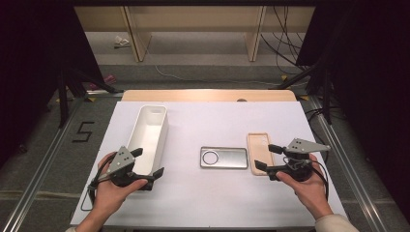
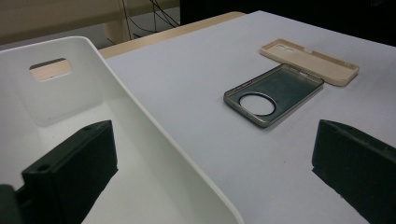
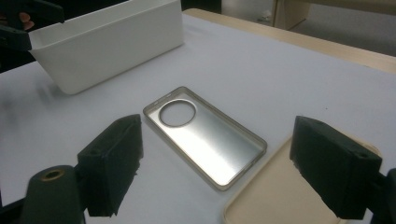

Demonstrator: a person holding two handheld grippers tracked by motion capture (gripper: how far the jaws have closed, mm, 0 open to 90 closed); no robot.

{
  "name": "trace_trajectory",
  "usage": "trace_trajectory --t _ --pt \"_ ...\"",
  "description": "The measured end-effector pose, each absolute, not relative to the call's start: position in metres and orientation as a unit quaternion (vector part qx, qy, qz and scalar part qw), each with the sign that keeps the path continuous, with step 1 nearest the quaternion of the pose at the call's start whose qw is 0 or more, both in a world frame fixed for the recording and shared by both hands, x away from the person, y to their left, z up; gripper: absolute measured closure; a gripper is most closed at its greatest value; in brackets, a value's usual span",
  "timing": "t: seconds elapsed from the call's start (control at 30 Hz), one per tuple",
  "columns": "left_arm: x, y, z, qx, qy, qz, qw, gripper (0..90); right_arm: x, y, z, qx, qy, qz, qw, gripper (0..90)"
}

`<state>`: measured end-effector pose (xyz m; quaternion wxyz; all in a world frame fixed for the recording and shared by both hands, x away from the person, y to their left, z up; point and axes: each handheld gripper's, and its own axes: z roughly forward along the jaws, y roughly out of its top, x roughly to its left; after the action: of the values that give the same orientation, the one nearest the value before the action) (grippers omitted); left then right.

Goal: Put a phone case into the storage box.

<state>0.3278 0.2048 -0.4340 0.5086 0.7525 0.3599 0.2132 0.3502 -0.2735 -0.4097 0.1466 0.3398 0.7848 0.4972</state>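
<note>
High view is showing the left gripper (image 1: 147, 163) sitting at the near end of the white bin (image 1: 160, 114), its jaws spread wide with nothing between them; in the left gripper view one jaw is hanging inside the bin and the other outside, over the white table (image 1: 212, 203), so the bin's long wall is running between them without either pad touching it. Moving rightward, the grey metallic phone case (image 1: 224, 157) is lying flat near the middle of the table, hollow side up, its round camera cutout towards the bin. Just beside it, touching or nearly so, the beige phone case (image 1: 257, 152) is lying lengthwise. Farthest right, the right gripper (image 1: 268, 157) is hovering over the near part of the beige case, jaws also spread and gripping nothing, with the person's hand (image 1: 305, 186) wrapping the handle.

Both cases are looking light, thin and stiff-rimmed. The grey one is probably slippery, and since it is lying flat, pinching across a raised side wall seems the surest hold. The beige one is likely softer and may flex.
</note>
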Motion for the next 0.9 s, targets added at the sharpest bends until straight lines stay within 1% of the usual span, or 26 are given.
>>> trace_trajectory --t 0.07,0.2,0.23,0.33,0.37,0.4,0.5,0.53,0.57,0.6,0.7,0.73,0.9 --pt "0.328 0.205 -0.434 0.752 0.36 0.213 0.509 0.0 0.35 -0.272 -0.41 0.34 0.787 0.494 0.146 18.7" --pt "0.328 0.205 -0.434 0.753 0.359 0.214 0.509 0.0 0.351 -0.267 -0.41 0.335 0.792 0.489 0.147 25.1" --pt "0.328 0.204 -0.434 0.752 0.36 0.214 0.509 0.0 0.352 -0.266 -0.41 0.333 0.793 0.487 0.149 28.1" --pt "0.328 0.204 -0.434 0.753 0.359 0.214 0.508 0.0 0.354 -0.26 -0.412 0.325 0.804 0.473 0.154 49.2" --pt "0.328 0.204 -0.434 0.753 0.359 0.214 0.508 0.0 0.356 -0.258 -0.412 0.321 0.81 0.466 0.156 54.9" --pt "0.328 0.203 -0.434 0.753 0.358 0.214 0.509 0.0 0.357 -0.254 -0.413 0.319 0.818 0.453 0.156 64.0" --pt "0.328 0.202 -0.433 0.754 0.356 0.215 0.508 0.0 0.364 -0.244 -0.415 0.313 0.834 0.429 0.153 80.6" --pt "0.328 0.202 -0.433 0.755 0.356 0.215 0.508 0.0 0.367 -0.239 -0.415 0.309 0.841 0.416 0.152 85.4" --pt "0.328 0.203 -0.434 0.755 0.357 0.214 0.507 0.0 0.37 -0.236 -0.416 0.308 0.846 0.409 0.148 88.4" --pt "0.328 0.203 -0.434 0.754 0.357 0.214 0.508 0.0 0.373 -0.232 -0.417 0.309 0.852 0.396 0.148 90.0" --pt "0.328 0.203 -0.434 0.754 0.358 0.214 0.508 0.0 0.381 -0.223 -0.422 0.307 0.867 0.364 0.149 90.0" --pt "0.328 0.203 -0.433 0.754 0.358 0.214 0.508 0.0 0.389 -0.215 -0.428 0.311 0.878 0.333 0.145 90.0" --pt "0.327 0.203 -0.433 0.753 0.358 0.214 0.51 0.0 0.403 -0.206 -0.437 0.319 0.894 0.282 0.138 90.0"
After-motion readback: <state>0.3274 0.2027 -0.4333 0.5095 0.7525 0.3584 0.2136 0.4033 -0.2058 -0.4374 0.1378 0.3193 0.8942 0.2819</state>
